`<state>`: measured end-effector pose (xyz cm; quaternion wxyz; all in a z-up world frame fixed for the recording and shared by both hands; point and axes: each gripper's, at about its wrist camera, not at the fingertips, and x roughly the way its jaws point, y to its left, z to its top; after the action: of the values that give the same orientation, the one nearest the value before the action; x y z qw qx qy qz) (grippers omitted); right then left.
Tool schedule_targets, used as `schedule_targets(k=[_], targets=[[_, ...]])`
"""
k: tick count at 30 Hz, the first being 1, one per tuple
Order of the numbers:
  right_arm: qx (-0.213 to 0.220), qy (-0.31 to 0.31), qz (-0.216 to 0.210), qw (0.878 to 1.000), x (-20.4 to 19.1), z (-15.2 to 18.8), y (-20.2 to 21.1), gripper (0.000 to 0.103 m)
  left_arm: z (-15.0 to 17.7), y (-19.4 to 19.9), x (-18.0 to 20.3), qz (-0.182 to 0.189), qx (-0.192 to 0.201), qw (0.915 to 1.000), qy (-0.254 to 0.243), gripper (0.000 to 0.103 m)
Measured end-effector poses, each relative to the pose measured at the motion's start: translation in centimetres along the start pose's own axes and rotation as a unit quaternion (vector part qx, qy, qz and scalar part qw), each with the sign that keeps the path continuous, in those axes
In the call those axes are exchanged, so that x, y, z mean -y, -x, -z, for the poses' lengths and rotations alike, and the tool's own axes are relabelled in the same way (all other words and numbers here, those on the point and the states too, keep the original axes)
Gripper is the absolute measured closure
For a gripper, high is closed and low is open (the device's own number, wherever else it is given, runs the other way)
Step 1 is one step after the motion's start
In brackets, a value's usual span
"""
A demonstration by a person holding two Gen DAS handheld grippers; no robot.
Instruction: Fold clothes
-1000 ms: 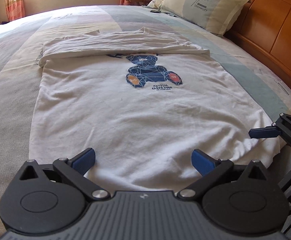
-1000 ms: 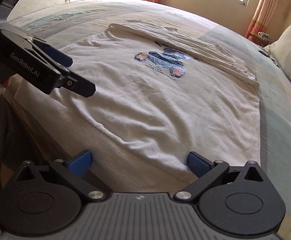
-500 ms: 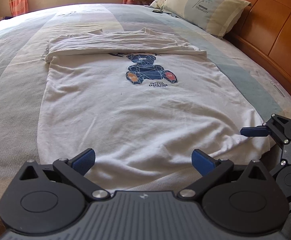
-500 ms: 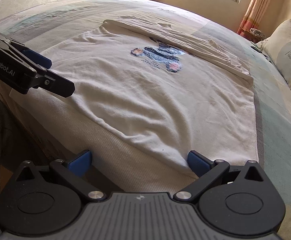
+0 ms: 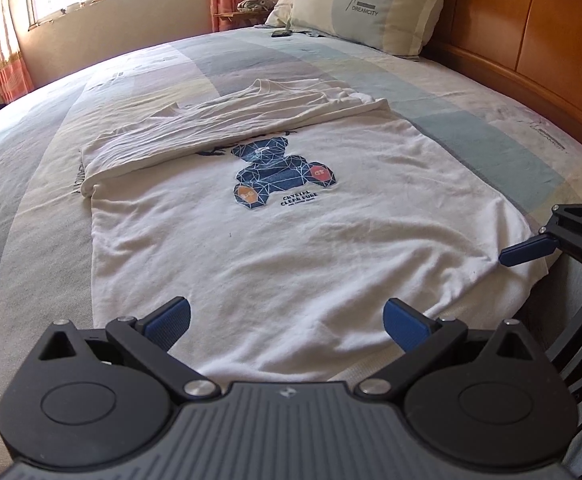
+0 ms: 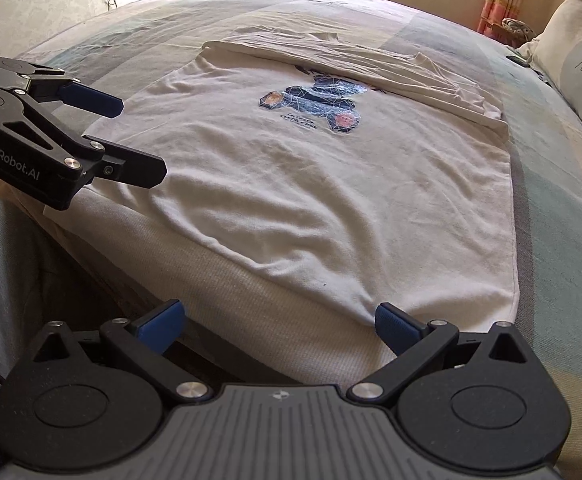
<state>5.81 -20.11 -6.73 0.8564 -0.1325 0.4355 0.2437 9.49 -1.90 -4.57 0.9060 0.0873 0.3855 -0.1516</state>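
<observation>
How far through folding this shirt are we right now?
Done: the far side of the white T-shirt is already folded over, its edge just covering the top of the bear print. In hand: nothing; the left gripper and right gripper are open at the near edge. Left: grasping that edge and making the remaining folds.

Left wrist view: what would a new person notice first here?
A white T-shirt lies flat across the bed, with a blue bear print at its middle and its far part folded over. At the head of the bed a pillow leans on the wooden headboard. The left gripper is open over the near hem.
</observation>
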Motion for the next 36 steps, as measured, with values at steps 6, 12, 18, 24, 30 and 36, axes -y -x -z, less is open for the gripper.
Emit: schedule_targets(k=[6, 12, 18, 24, 30, 36], targets=[[0.000, -0.004, 0.003, 1.000, 0.5, 0.6, 0.5, 0.000, 0.7, 0.3, 1.6, -0.008, 0.003, 0.9980, -0.062, 0.001], [0.006, 0.030, 0.032, 0.999, 0.3, 0.7, 0.7, 0.000, 1.5, 0.5, 3.3, -0.011, 0.006, 0.9930, -0.118, 0.001], [0.011, 0.060, 0.051, 0.997, -0.1, 0.7, 0.9, 0.000, 2.2, 0.9, 4.8, -0.014, 0.014, 0.9861, -0.165, 0.001], [0.010, 0.115, 0.063, 0.991, -0.8, 1.0, 0.8, 0.000, 3.3, 0.8, 6.3, -0.031, 0.022, 0.9747, -0.220, 0.001], [0.019, 0.206, 0.097, 0.974, -1.7, 2.0, 0.3, 0.000, 4.9, 0.1, 8.1, -0.028, 0.018, 0.9547, -0.296, 0.001], [0.012, 0.293, 0.095, 0.951, -3.3, 3.5, -2.0, 0.000, 5.0, -0.9, 9.1, -0.015, 0.012, 0.9532, -0.302, 0.001]])
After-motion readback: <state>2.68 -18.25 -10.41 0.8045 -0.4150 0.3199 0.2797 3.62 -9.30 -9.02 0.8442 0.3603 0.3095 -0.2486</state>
